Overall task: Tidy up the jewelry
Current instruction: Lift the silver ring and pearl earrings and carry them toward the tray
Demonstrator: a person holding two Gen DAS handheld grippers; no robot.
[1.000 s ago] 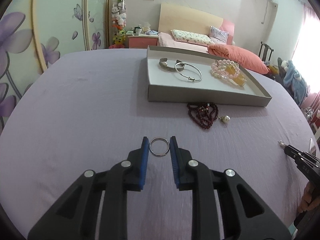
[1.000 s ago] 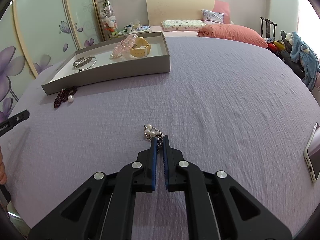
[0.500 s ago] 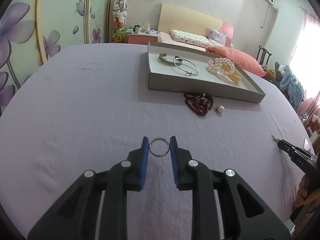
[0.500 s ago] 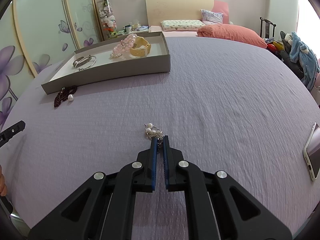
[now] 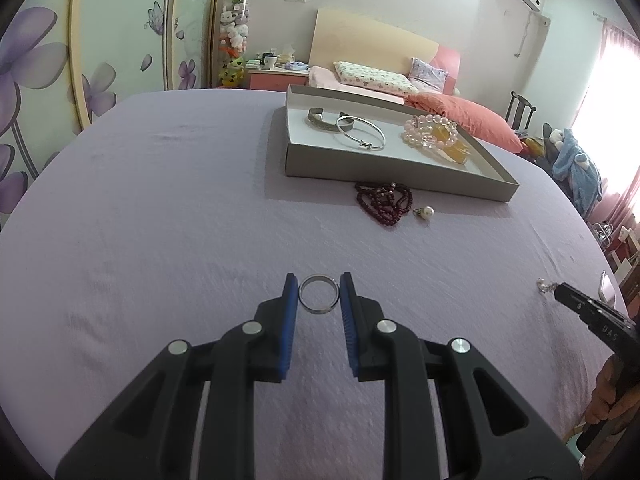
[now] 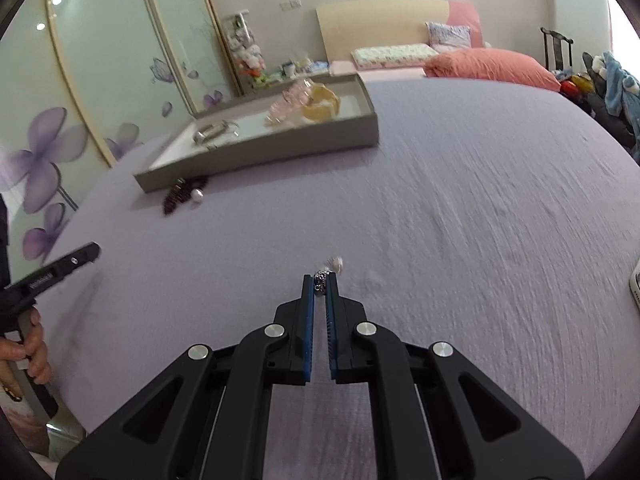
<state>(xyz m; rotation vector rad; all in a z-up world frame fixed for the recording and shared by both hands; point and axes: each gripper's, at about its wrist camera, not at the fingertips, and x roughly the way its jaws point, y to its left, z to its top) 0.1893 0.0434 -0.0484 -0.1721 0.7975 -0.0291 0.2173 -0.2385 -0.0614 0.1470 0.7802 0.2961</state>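
While left gripper (image 5: 319, 294) clamps silver ring (image 5: 319, 299), tray (image 5: 384, 164) well ahead

- the right gripper (image 6: 320, 280) has lifted its pearl pendant (image 6: 330, 270) off the purple sheet (image 6: 480, 220); it lay there a second ago.
- the grey tray (image 5: 384, 168) now sits farther up the left view.

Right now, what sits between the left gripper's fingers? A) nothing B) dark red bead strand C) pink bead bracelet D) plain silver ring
D: in the left wrist view a plain silver ring is pinched between the blue pads of the left gripper, while the dark red bead strand lies on the bedsheet just outside the tray.
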